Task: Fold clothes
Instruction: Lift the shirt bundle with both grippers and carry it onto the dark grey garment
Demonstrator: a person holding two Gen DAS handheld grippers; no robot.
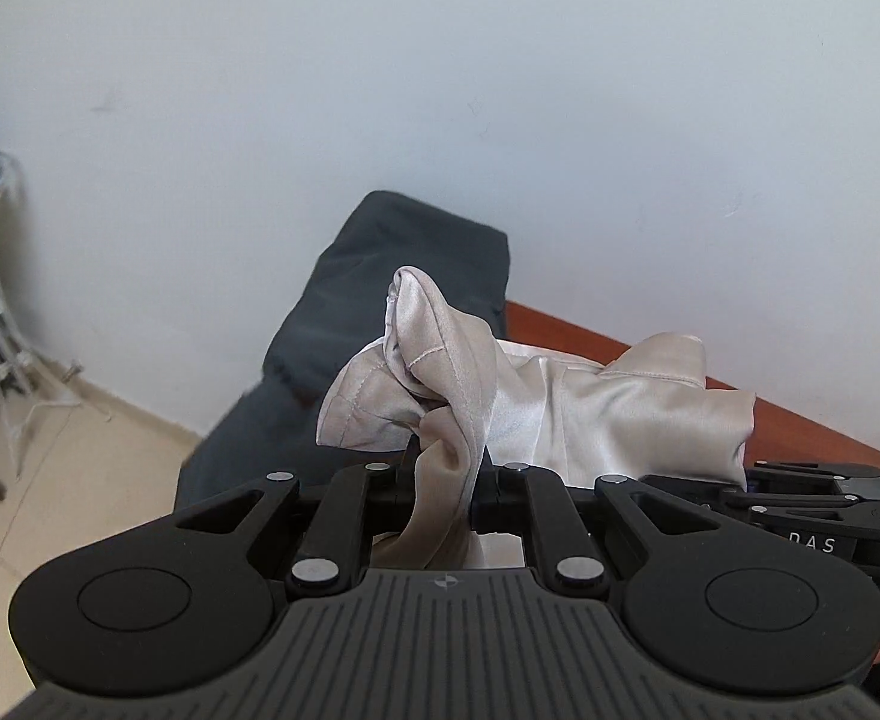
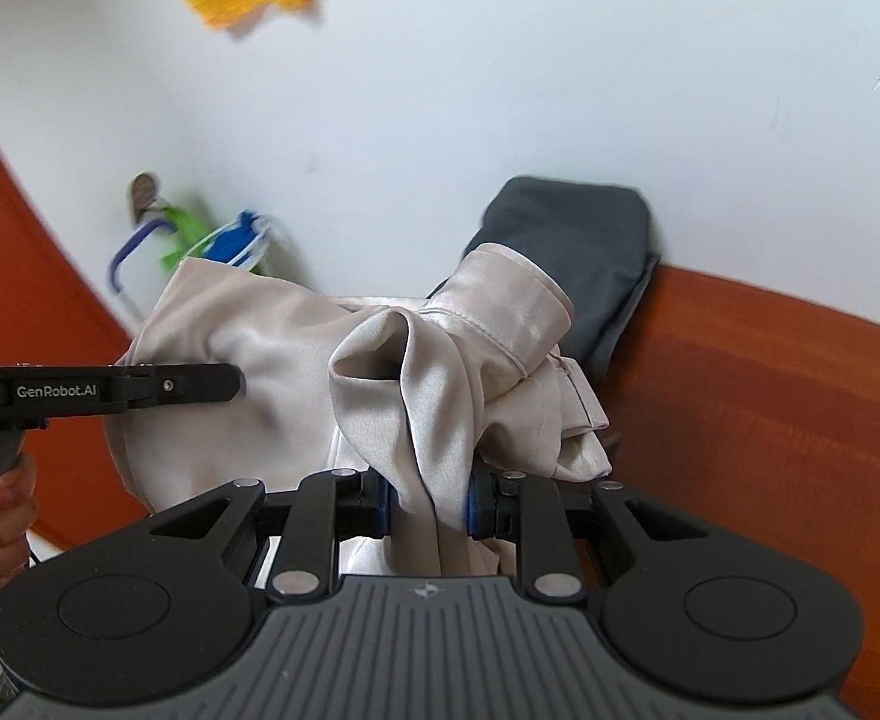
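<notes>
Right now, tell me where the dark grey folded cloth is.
The dark grey folded cloth lies against the white wall at the far edge of the orange table, just behind the shiny beige garment that both grippers hold.

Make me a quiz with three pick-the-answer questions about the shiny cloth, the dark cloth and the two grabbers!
1. Where is the dark grey folded cloth?
A. Behind the shiny cloth, against the white wall
B. On the floor under the rack
C. Between the right gripper's fingers

2. What colour is the shiny garment?
A. Bright blue
B. Pale beige
C. Black

3. What is the left gripper doing?
A. Hanging open, touching nothing
B. Pinching the dark grey cloth
C. Shut on a bunch of the shiny garment

Answers:
1 A: both views show it behind the shiny garment, right up against the wall, on the brown table.
2 B: the satin fabric looks light beige in both views.
3 C: fabric runs between its closed fingers; the right gripper pinches it too.
</notes>
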